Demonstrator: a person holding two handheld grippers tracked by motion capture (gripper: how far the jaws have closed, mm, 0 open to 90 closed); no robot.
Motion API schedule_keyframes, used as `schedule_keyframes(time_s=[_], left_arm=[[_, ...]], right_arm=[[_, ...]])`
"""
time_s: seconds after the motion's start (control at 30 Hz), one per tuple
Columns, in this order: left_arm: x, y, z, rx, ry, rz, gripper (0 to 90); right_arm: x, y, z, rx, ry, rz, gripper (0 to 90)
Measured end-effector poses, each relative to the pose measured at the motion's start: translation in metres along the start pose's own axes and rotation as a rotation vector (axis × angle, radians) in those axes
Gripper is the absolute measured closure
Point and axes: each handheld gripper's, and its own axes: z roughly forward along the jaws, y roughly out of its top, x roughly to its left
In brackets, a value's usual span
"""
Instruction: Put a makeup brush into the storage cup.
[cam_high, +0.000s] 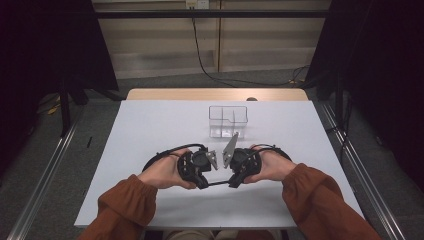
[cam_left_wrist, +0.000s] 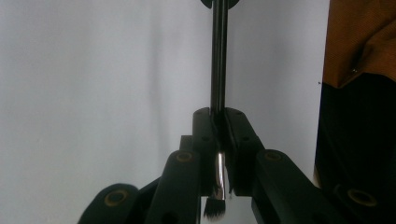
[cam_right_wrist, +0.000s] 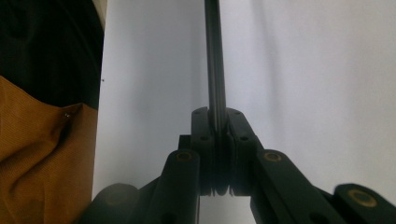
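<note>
A thin black brush (cam_high: 218, 183) spans the short gap between my two grippers near the table's front edge. In the left gripper view its dark handle (cam_left_wrist: 218, 70) runs straight up from the jaws, and its silver ferrule and dark bristles (cam_left_wrist: 215, 210) poke out behind them. My left gripper (cam_left_wrist: 218, 114) is shut on the brush close to the ferrule. The right gripper view has the other end of the handle (cam_right_wrist: 215, 56) pinched between the jaws, with my right gripper (cam_right_wrist: 217, 114) shut on it. From above, the left gripper (cam_high: 204, 184) and right gripper (cam_high: 233, 183) face each other.
A clear plastic box (cam_high: 228, 121) with compartments stands past the grippers, at the middle of the white table (cam_high: 150, 130). Orange sleeves come in from the bottom (cam_high: 125, 202). A wooden strip (cam_high: 215, 94) edges the table's far side.
</note>
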Motion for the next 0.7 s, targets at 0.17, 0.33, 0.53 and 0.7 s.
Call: schedule_keyframes(time_s=[0.17, 0.33, 0.53, 0.7], left_arm=[[0.002, -0.003, 0.0, -0.023, -0.014, -0.02, 82.5], [0.004, -0.007, -0.001, -0.06, -0.015, -0.031, 74.8], [0.002, -0.014, -0.002, -0.133, 0.028, -0.07, 61.3], [0.005, -0.02, -0.002, -0.196, 0.064, -0.081, 45.6]], right_arm=[[-0.001, -0.002, 0.0, -0.019, 0.018, 0.005, 83.6], [-0.001, -0.003, 0.0, -0.027, 0.003, 0.004, 83.6], [-0.001, -0.005, -0.002, -0.035, 0.009, 0.021, 83.6], [0.0, -0.009, -0.003, -0.048, 0.003, 0.035, 83.6]])
